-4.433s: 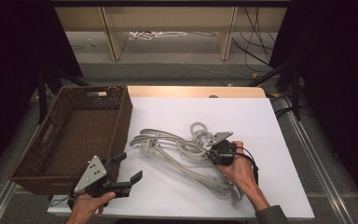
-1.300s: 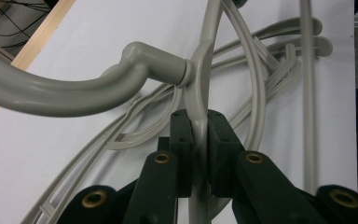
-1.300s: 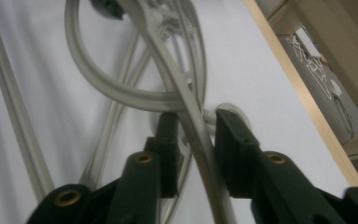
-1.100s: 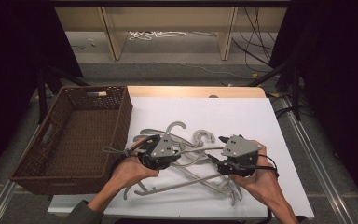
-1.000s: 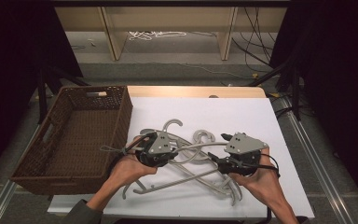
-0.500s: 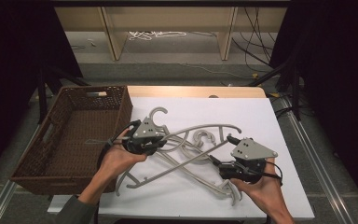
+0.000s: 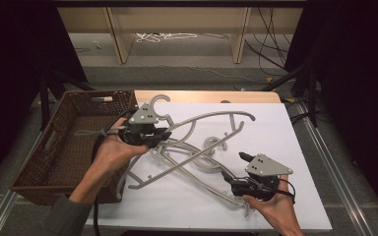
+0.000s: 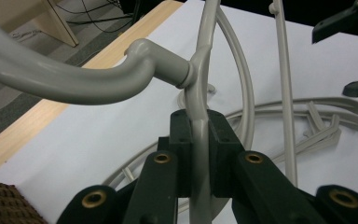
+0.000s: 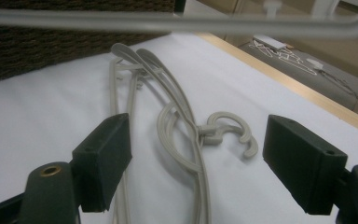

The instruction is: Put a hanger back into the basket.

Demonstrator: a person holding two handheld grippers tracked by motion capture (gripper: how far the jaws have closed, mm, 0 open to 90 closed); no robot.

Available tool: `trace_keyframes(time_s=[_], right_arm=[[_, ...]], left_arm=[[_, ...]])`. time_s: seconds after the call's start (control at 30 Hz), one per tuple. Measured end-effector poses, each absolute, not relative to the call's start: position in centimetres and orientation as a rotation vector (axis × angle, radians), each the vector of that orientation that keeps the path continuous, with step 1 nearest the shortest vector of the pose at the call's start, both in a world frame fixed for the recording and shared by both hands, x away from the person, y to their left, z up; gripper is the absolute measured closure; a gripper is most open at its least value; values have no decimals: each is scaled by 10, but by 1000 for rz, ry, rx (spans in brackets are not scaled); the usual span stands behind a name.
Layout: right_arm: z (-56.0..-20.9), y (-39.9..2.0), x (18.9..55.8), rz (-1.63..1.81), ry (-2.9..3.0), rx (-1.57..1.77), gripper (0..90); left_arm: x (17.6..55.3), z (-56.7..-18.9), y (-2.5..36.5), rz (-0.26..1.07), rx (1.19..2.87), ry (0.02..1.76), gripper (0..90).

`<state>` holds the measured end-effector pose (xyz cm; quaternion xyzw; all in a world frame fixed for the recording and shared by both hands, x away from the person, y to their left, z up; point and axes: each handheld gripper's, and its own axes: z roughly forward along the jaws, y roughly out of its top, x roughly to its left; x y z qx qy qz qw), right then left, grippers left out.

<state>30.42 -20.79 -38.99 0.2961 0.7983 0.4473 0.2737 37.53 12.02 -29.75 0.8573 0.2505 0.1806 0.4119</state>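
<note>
Hanger (image 7: 204, 123) clamped in left tongs (image 7: 165, 133); right tongs (image 7: 241, 169) spread.

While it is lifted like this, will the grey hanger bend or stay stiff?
Probably stiff: the lifted hanger keeps its curved shape though the left hand-held gripper clamps it at one spot near the hook. Likely light, being thin. It may snag the hangers on the table.

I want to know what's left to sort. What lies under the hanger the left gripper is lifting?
Under the lifted hanger, more grey hangers lie tangled on the white sheet. How many, I can't tell; they overlap.
</note>
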Motion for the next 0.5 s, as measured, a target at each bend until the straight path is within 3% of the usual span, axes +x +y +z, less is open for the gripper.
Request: trace_keyframes(time_s=[0.2, 0.5], right_arm=[[-398, -210, 306, 1215, 2158, 823, 241], [-405, -213, 309, 1219, 2159, 845, 238]], left_arm=[[374, -273, 134, 485, 2131, 613, 820], [382, -264, 181, 565, 2119, 720, 820]])
